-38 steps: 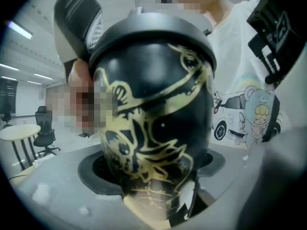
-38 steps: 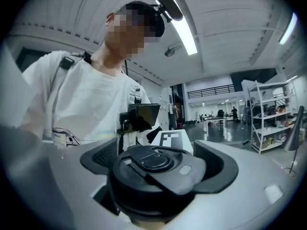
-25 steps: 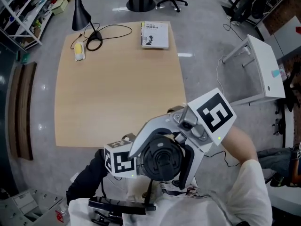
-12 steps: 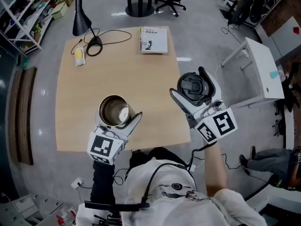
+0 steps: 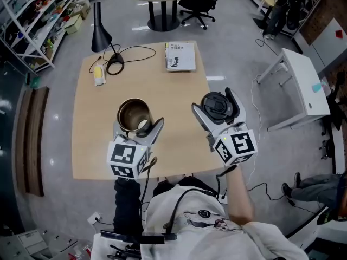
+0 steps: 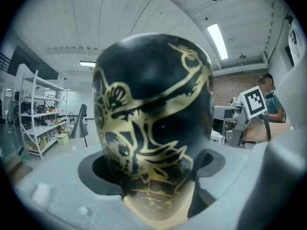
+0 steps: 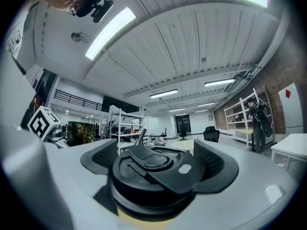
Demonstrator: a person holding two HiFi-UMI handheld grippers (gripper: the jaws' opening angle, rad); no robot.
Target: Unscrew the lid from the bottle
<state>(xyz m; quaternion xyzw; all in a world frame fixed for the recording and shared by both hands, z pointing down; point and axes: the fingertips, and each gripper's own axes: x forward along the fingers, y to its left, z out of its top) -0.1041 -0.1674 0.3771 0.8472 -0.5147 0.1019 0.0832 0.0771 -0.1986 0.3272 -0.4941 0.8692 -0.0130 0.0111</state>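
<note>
A black bottle with a gold pattern [image 5: 134,118] is held over the wooden table [image 5: 97,145], its open mouth facing the head camera and its metal inside showing. My left gripper [image 5: 136,127] is shut on the bottle's body. In the left gripper view the bottle [image 6: 153,114] fills the space between the jaws. The black lid [image 5: 217,104] is off the bottle and held to the right, near the table's right edge. My right gripper [image 5: 217,107] is shut on it. The lid [image 7: 158,171] sits between the jaws in the right gripper view, with its flip tab on top.
A book [image 5: 180,56] lies at the table's far edge. A black lamp [image 5: 100,23], its cable [image 5: 116,64] and a yellow item [image 5: 98,75] are at the far left corner. A white desk [image 5: 301,85] stands to the right, shelves [image 5: 32,20] to the left.
A second ago both grippers were bunched together close under the camera. They have swung apart and out over the table, the bottle to the left and the lid to the right.
</note>
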